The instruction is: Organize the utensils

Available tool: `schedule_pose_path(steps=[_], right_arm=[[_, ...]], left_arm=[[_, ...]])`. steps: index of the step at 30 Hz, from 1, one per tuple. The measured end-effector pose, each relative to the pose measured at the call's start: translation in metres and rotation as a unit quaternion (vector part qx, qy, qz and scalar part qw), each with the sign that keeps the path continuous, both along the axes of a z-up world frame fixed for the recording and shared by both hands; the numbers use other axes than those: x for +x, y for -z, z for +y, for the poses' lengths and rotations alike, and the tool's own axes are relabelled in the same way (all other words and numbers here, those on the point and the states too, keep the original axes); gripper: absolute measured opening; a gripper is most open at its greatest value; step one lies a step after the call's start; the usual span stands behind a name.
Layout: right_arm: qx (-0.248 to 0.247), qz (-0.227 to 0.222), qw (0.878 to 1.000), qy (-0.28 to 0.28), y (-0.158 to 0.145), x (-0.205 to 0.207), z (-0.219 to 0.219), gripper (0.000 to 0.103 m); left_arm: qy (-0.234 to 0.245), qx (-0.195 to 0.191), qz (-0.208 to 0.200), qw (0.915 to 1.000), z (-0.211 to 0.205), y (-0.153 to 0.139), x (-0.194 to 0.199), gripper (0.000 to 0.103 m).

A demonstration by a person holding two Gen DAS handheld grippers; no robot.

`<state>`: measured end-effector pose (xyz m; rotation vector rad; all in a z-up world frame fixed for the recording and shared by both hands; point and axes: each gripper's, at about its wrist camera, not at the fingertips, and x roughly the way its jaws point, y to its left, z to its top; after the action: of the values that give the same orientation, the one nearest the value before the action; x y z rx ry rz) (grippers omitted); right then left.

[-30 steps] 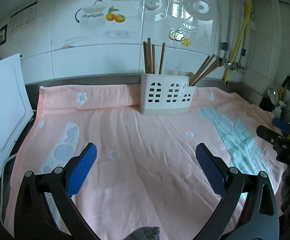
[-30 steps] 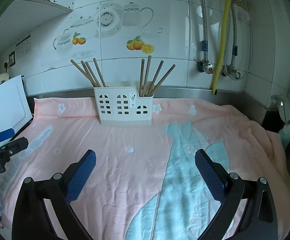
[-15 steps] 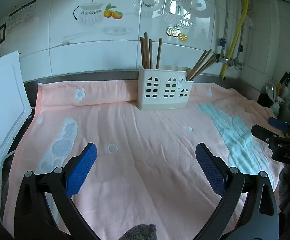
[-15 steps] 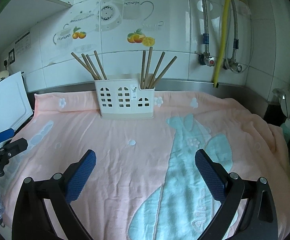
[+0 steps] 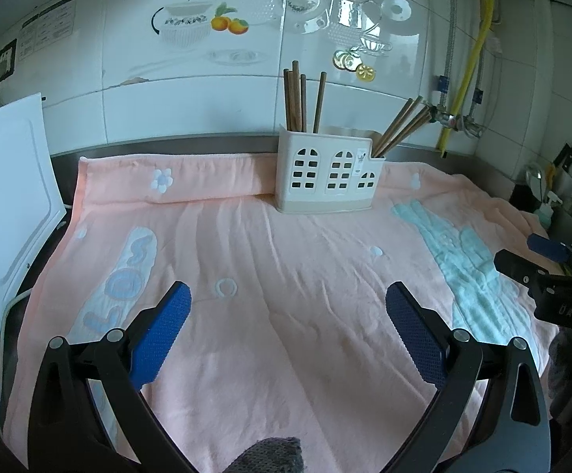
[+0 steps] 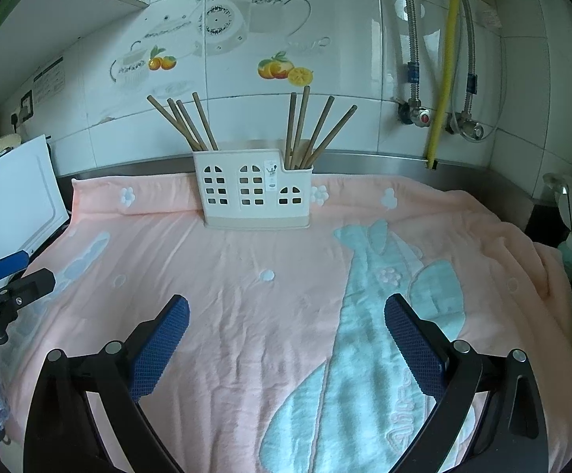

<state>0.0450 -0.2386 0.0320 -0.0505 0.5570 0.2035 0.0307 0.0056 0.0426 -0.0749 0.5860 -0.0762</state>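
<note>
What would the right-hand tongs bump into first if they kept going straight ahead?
Probably the white plastic house-shaped utensil holder, if the open right tongs clear the pink towel. Nothing else lies between; depth is uncertain.

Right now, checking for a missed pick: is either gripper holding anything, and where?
Nothing is held: left gripper and right gripper are both open and empty.

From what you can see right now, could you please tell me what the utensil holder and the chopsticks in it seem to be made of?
The utensil holder looks like moulded plastic, cream-white and smooth, with crisp window-shaped cutouts. The chopsticks look like wood or bamboo: matte brown, uniform round sticks, though the grain is too small to tell.
</note>
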Motion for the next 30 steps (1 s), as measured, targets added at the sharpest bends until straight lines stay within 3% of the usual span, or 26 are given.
schedule_pose_path(steps=[30], right_arm=[[0.004,0.006,1.0,-0.003,0.0043,-0.0003,0.0028,0.096]], left_arm=[[-0.002,0.0,0.012,0.9999,0.0,0.0058,-0.0003,0.098]])
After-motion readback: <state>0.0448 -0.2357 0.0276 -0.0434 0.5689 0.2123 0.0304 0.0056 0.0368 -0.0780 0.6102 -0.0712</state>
